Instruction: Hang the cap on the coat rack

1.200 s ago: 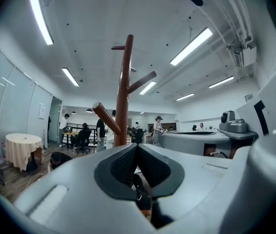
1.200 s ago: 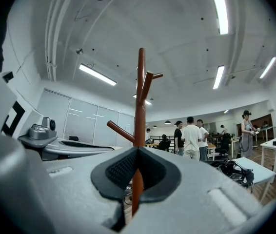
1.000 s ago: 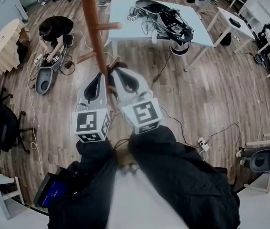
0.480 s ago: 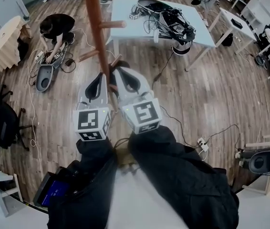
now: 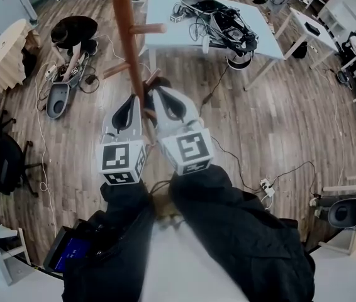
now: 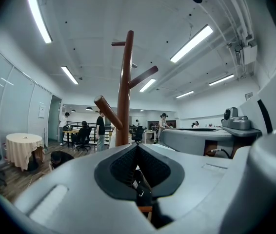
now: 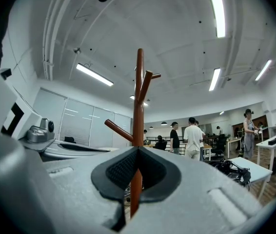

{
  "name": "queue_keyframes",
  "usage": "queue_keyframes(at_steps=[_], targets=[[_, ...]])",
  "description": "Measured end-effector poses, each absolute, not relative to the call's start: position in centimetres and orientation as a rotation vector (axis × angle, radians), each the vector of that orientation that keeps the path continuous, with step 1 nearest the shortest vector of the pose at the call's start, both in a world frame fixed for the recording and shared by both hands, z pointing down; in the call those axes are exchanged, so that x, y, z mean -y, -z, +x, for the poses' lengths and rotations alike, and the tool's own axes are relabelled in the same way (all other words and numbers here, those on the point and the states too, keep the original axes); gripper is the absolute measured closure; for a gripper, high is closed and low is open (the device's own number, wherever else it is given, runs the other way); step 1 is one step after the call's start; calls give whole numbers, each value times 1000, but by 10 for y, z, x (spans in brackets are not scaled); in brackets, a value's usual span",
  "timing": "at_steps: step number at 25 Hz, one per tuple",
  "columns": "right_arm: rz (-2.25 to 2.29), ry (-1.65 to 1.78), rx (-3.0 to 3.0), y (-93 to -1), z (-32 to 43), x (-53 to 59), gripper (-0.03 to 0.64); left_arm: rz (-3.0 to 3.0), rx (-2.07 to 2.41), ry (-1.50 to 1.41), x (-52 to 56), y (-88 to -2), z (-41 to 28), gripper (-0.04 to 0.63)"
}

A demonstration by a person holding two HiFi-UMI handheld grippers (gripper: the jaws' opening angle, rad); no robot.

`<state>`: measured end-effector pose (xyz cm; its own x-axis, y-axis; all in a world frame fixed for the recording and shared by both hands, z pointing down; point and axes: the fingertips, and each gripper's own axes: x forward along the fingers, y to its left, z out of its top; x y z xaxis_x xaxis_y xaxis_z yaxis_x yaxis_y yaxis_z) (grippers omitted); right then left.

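Note:
A brown wooden coat rack [image 5: 127, 49] rises from the floor, with short pegs [image 5: 146, 29] sticking out. Both grippers are close together against its pole. My left gripper [image 5: 129, 106] is on the pole's left and my right gripper [image 5: 165, 100] on its right. In the left gripper view the jaws [image 6: 137, 146] are shut, and a black strap piece with a small white tag [image 6: 139, 189], apparently part of the cap, hangs between them. The rack [image 6: 124, 96] stands just ahead. In the right gripper view the right gripper [image 7: 138, 147] is shut with nothing visible in it, and the pole [image 7: 139, 101] stands straight behind. The rest of the cap is hidden.
A pale table [image 5: 165, 17] loaded with cables and gear stands beyond the rack. A person [image 5: 71, 36] crouches on the wooden floor at the left, near a round clothed table [image 5: 5, 55]. Cables and a power strip [image 5: 267, 187] lie at the right. People [image 7: 193, 138] stand farther off.
Both grippers keep their place against the pole. Only the head view shifts slightly.

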<state>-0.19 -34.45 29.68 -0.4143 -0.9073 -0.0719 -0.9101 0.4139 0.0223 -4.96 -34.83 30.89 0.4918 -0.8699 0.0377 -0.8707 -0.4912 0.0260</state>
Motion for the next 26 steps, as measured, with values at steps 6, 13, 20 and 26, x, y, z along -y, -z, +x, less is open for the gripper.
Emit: queue_keyframes(at_steps=[6, 13, 20, 26], targets=[[-1667, -97, -2599, -295, -4, 343, 624, 2674, 1553, -43, 348, -313, -49, 595], [-1692, -66, -2596, -302, 0, 345, 624, 2687, 1521, -65, 346, -316, -43, 595], [-1696, -59, -2603, -306, 1, 347, 624, 2680, 1528, -73, 347, -316, -45, 595], [-1715, -48, -2605, -311, 4, 352, 624, 2672, 1537, -73, 350, -316, -49, 595]])
